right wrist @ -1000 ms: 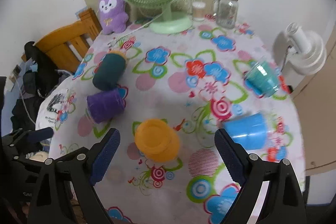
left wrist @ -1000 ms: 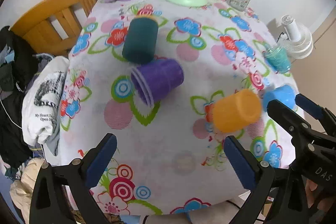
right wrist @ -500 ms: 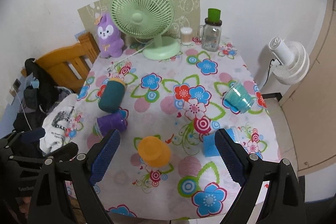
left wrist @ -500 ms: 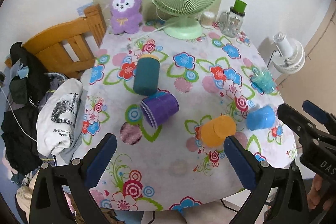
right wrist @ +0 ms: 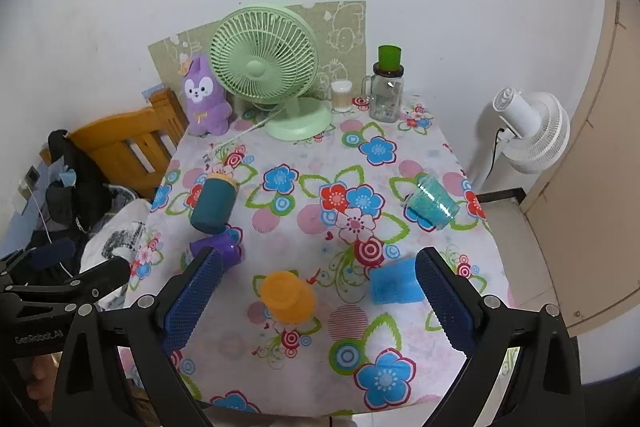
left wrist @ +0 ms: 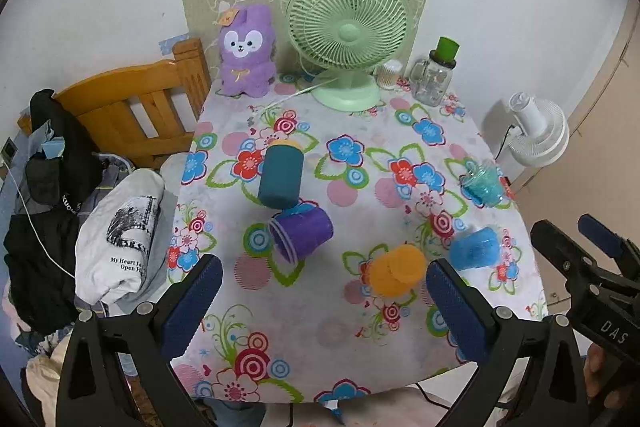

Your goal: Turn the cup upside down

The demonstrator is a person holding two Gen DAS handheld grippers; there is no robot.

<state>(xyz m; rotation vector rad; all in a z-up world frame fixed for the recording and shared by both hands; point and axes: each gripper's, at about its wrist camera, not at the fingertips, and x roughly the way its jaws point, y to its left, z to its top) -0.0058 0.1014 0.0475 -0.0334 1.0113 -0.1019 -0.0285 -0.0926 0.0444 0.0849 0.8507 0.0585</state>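
Note:
Several cups lie on their sides on the flowered tablecloth [left wrist: 360, 339]: a dark teal cup [left wrist: 280, 179] [right wrist: 212, 205], a purple cup [left wrist: 302, 233] [right wrist: 222, 247], an orange cup [left wrist: 396, 269] [right wrist: 288, 297], a blue cup [left wrist: 476, 247] [right wrist: 394, 285] and a clear turquoise cup [left wrist: 482, 181] [right wrist: 434, 203]. My left gripper [left wrist: 322, 311] is open and empty, high above the table's near edge. My right gripper [right wrist: 316, 303] is open and empty, also high above the near edge, with the orange cup seen between its fingers.
At the back stand a green fan [left wrist: 347, 35], a purple plush toy [left wrist: 246, 57], a glass jar with a green lid [left wrist: 434, 79] and a small container [right wrist: 341, 95]. A wooden chair [left wrist: 132, 107] with clothes [left wrist: 116, 227] is left. A white fan [right wrist: 532, 131] stands right.
Both grippers have pulled up and back from the table, so the whole tabletop now shows. The cups have not moved. Both grippers stay open.

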